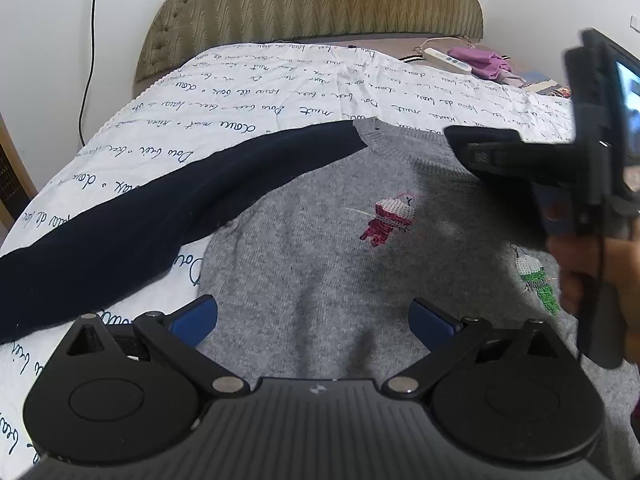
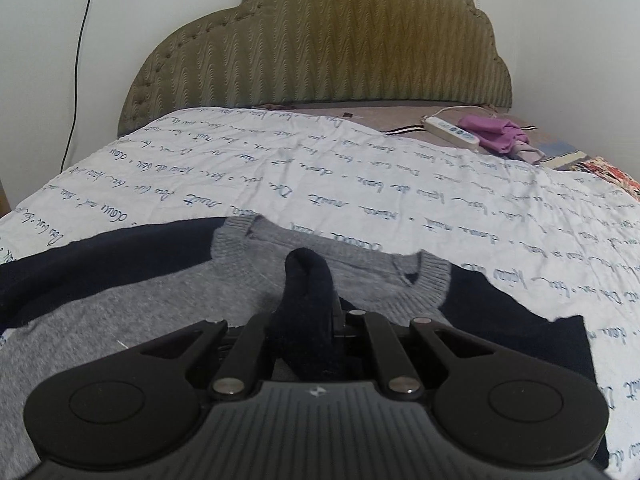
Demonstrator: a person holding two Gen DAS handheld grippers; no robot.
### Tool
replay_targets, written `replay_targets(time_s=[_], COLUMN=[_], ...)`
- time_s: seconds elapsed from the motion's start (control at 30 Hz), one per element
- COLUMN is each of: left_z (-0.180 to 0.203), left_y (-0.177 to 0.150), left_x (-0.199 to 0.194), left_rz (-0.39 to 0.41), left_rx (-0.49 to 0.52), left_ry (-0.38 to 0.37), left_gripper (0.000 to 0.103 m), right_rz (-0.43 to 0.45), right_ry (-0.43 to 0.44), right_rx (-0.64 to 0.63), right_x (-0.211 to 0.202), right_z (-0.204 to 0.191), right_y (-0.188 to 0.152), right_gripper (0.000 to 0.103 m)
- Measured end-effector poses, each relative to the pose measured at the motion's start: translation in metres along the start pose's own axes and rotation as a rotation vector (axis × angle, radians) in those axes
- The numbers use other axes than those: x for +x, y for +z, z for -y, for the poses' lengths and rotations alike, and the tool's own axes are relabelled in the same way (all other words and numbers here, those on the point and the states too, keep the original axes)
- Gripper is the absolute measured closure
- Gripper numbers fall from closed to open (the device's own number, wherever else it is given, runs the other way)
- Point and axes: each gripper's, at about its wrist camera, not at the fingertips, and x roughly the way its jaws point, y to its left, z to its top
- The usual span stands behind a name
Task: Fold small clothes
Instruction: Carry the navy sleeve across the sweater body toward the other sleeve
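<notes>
My left gripper [image 1: 313, 318] hangs wide open and empty over the grey sweater [image 1: 320, 248] mid-frame. My right gripper [image 2: 308, 316] pinches its navy sleeve [image 2: 306, 300]. Its other navy sleeve [image 1: 160, 200] stretches left across the white quilt [image 1: 260, 96].

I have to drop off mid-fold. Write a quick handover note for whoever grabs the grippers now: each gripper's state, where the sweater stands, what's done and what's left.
Right gripper: shut on the navy right sleeve, held over the sweater's chest, near the collar.
Left gripper: open, empty, low over the grey sweater body.
Sweater lies flat, front up, on the script-print bedsheet. Left sleeve is stretched out to the side, unfolded.
Done: right sleeve lifted and brought inward.
Left: lay it down and release, fold the left sleeve in, then fold the body.
</notes>
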Motion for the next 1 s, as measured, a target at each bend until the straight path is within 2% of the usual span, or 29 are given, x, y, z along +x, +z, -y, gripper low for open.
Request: replay_targets(time_s=[0.2,0.4,0.8,0.9,0.93,0.97,1.0], left_z=[-0.007,-0.017,-0.035,-0.037,-0.038,-0.039,-0.041], left_y=[-0.003,-0.002,-0.003,-0.005,-0.005,-0.006,-0.006], left_x=[-0.006,-0.008,-0.016,-0.019,-0.020,-0.021,-0.022], left_rz=[0.017,0.025,0.033,0.035,0.037,0.039,0.042], left_rx=[0.017,-0.007,-0.040,-0.035,-0.034,-0.033,-0.035], left_ry=[0.030,0.059,0.090,0.096,0.102,0.111,0.123], left_gripper=[0.000,0.000,0.000,0.000,0.000,0.000,0.000], right_rz=[0.003,-0.011,-0.061,-0.092,-0.085,-0.067,-0.040], right_ry=[0.011,0.024,0.030,0.068,0.091,0.126,0.169], right_rx=[-0.029,-0.058,-0.058,-0.066,-0.047,-0.011,0.038], right_x=[0.015,0.028,0.050,0.049,0.043,0.036,0.028], right_z=[-0.022,-0.043,-0.052,-0.051,-0.048,-0.043,-0.035], right_y=[0.009,0.010,0.001,0.003,0.005,0.008,0.010], right_gripper=[0.096,0.096,0.094,0.081,0.070,0.055,0.046])
